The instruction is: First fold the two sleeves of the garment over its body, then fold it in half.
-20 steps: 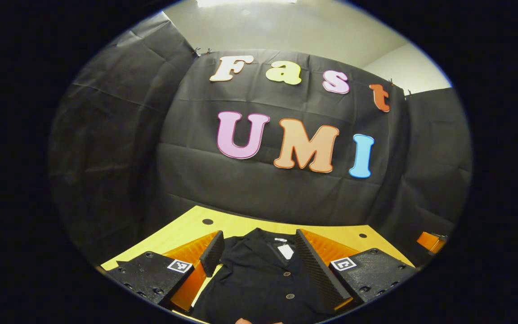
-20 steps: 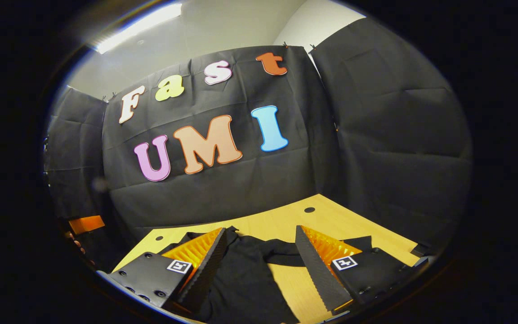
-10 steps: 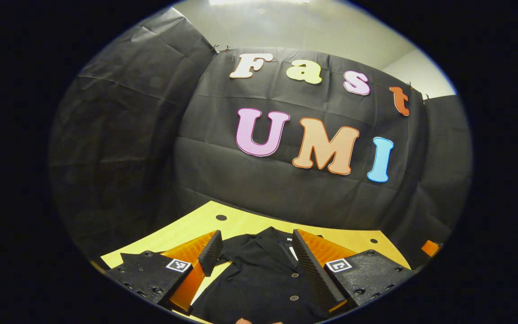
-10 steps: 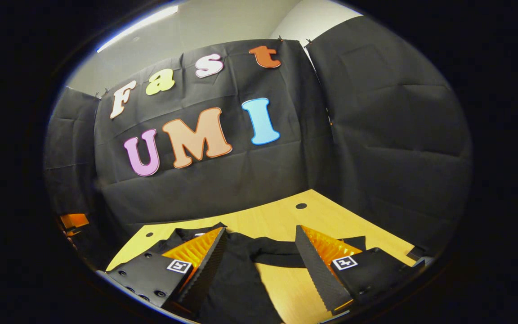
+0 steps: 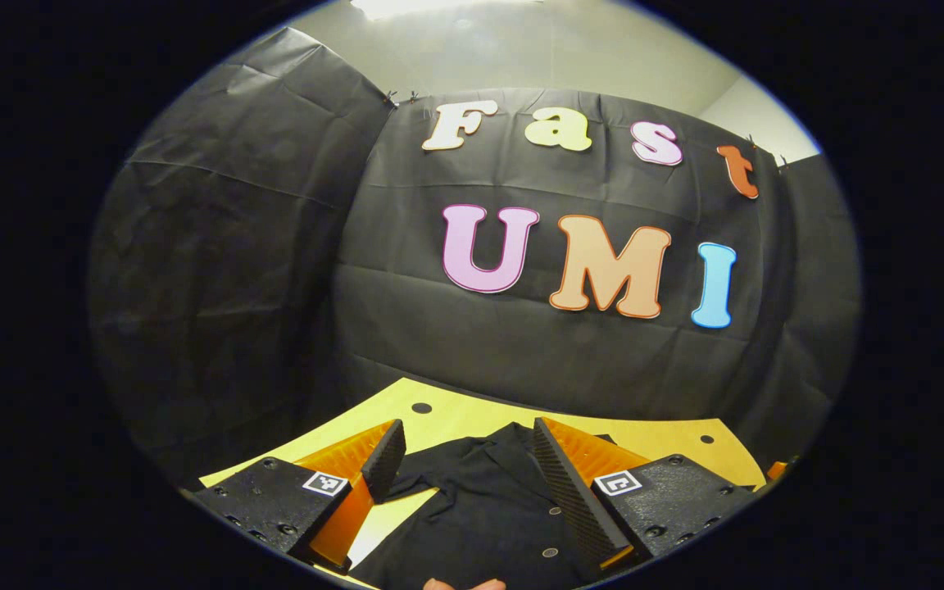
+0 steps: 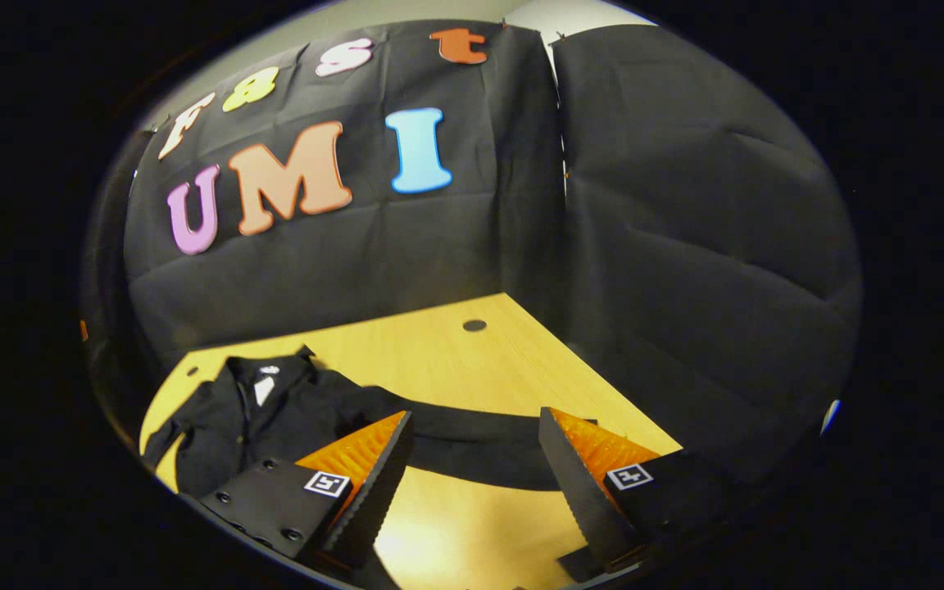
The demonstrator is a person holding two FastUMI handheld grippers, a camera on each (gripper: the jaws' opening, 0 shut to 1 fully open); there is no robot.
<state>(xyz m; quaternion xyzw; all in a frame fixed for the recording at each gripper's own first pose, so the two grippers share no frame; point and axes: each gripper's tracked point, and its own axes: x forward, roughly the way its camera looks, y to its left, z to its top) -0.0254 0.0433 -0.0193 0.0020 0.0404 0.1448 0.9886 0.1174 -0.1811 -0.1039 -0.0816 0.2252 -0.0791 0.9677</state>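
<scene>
A black buttoned garment (image 5: 488, 508) lies flat on the yellow wooden table (image 5: 456, 414), collar toward the back wall. In the left gripper view my left gripper (image 5: 465, 438) hangs open above the garment's chest and left shoulder, holding nothing. In the right gripper view the garment (image 6: 275, 410) lies at the left with one long sleeve (image 6: 472, 442) stretched out to the right across the table (image 6: 472, 360). My right gripper (image 6: 476, 422) is open above that sleeve, its two fingers either side of it, apart from the cloth.
Black cloth walls close the booth behind and to both sides of the table. Small round holes (image 6: 474, 325) mark the tabletop near the back corners. A fingertip (image 5: 460, 584) of a person's hand peeks in at the bottom of the left gripper view.
My right gripper has swung right and tipped downward, bringing the outstretched sleeve between its fingers' line of sight. My left gripper has shifted slightly left over the garment. Both stay open.
</scene>
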